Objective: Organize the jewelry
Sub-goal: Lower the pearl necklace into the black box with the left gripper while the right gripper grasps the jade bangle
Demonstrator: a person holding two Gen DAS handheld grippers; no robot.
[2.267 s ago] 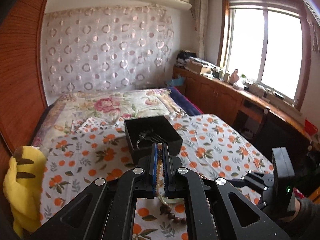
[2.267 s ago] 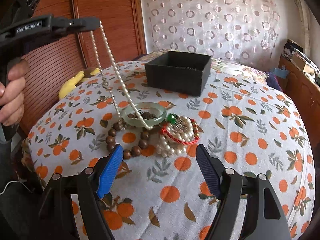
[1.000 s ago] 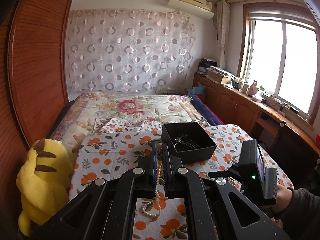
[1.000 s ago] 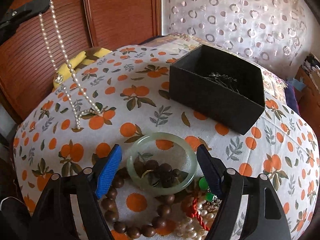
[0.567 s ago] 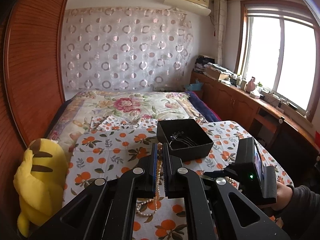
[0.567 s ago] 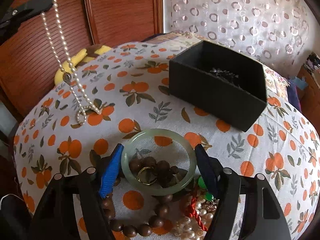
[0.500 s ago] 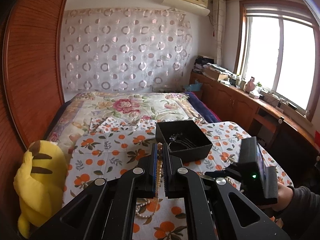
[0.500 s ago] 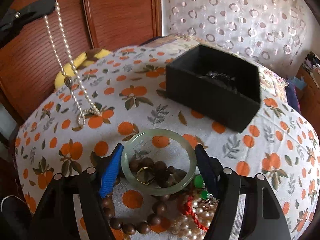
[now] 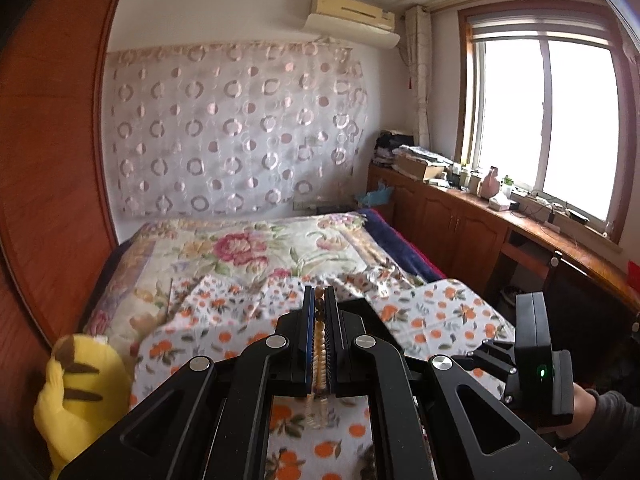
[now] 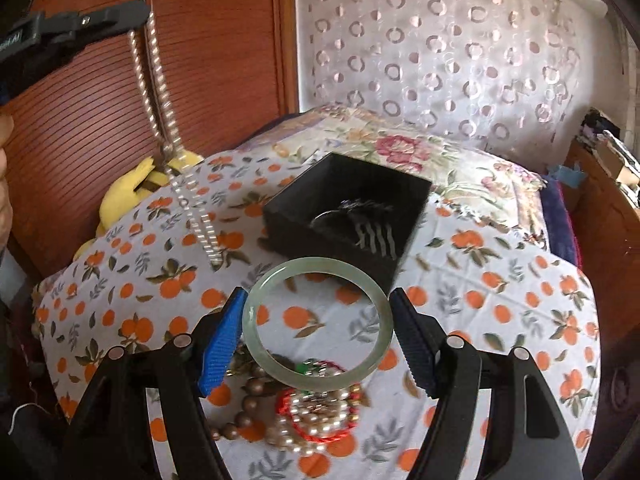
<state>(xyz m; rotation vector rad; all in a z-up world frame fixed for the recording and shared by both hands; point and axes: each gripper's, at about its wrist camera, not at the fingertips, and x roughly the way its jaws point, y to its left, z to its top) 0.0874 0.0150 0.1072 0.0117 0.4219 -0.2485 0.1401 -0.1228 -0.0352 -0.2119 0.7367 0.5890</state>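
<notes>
My left gripper [image 9: 319, 304] is shut on a pearl necklace [image 9: 319, 344]. In the right wrist view the necklace [image 10: 160, 92] hangs from that gripper [image 10: 136, 10] high at the left, its lower end above the cloth left of the black box [image 10: 348, 216]. My right gripper [image 10: 316, 320] holds a pale green jade bangle [image 10: 318, 324] between its fingers, lifted above the jewelry pile. The box holds dark hairpins. The left gripper hides the box in the left wrist view.
A pile of wooden beads [image 10: 248, 400], a red cord bracelet and pearls [image 10: 320, 420] lies on the orange-print cloth [image 10: 500, 320] below the bangle. A yellow plush toy [image 9: 76, 392] sits at the left edge. A wooden wardrobe [image 10: 100, 100] stands behind.
My right gripper has closed on the jade bangle and lifted it off the wooden beads. My left gripper has raised the pearl necklace clear of the cloth, toward the box.
</notes>
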